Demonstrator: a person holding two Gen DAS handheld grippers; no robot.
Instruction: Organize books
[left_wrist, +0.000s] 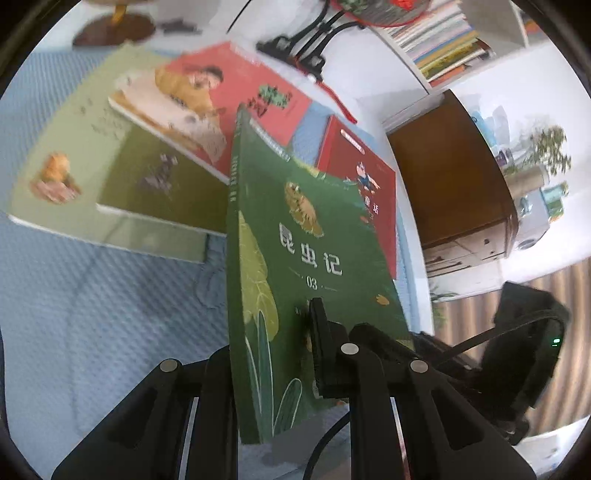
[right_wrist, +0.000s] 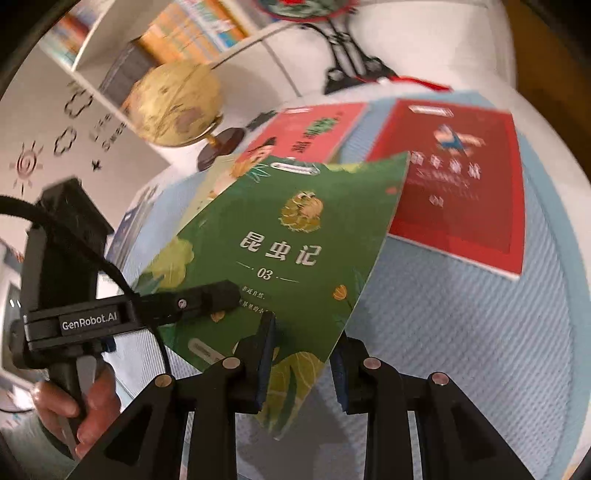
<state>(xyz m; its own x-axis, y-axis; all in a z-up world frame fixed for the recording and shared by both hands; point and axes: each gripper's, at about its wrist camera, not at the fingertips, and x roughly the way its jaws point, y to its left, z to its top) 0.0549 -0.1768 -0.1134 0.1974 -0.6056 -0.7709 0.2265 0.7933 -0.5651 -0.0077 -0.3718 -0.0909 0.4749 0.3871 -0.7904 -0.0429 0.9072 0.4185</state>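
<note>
A dark green book marked "03" is lifted and tilted above the blue mat. My left gripper is shut on its lower part, one finger pressing on the cover and the other behind the book. In the right wrist view the same green book passes between the pads of my right gripper, which is shut on its lower corner. The left gripper's finger lies on the cover, with a hand holding its handle. Part of the right gripper's body shows at the right.
On the mat lie a pink-red book, a red book and a large pale green book under an olive one. A globe, a black stand and a bookshelf stand behind.
</note>
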